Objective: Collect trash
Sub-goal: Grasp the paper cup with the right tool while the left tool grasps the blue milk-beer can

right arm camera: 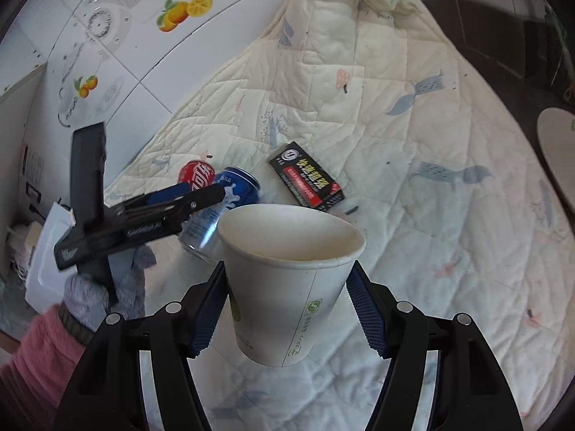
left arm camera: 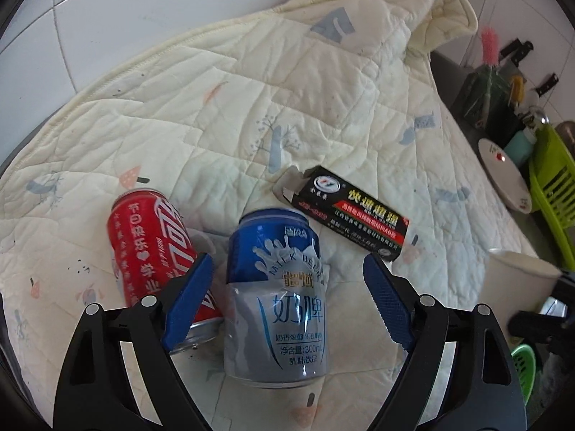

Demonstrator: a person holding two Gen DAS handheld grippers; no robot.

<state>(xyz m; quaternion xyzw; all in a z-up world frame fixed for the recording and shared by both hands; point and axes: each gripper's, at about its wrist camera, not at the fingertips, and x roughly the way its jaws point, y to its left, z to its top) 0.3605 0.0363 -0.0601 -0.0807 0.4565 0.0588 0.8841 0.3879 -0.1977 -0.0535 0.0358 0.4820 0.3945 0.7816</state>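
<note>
Left wrist view, quilt: cream quilt (left arm camera: 251, 107) with bird and tree prints covers the surface; far corner folded up.
Left claw: left gripper (left arm camera: 287, 283) spread wide, fingers (left arm camera: 187, 298) either side of the blue can, gripping nothing; the near finger overlaps the red can.
Right claw: right gripper (right arm camera: 287, 305) closed on a white paper cup (right arm camera: 284, 280), held upright, mouth open.
Blue can: blue can (left arm camera: 276, 294) lying on the quilt, dented, printed "MILK BEER" and "300mL".
Red can: red can (left arm camera: 158, 251) just beside it, Chinese script.
Box: black box (left arm camera: 345, 215) near the cans, flap open, small print unreadable.
Cut off: plate (left arm camera: 503, 176) and green rack (left arm camera: 550, 179) at the edge.
</note>
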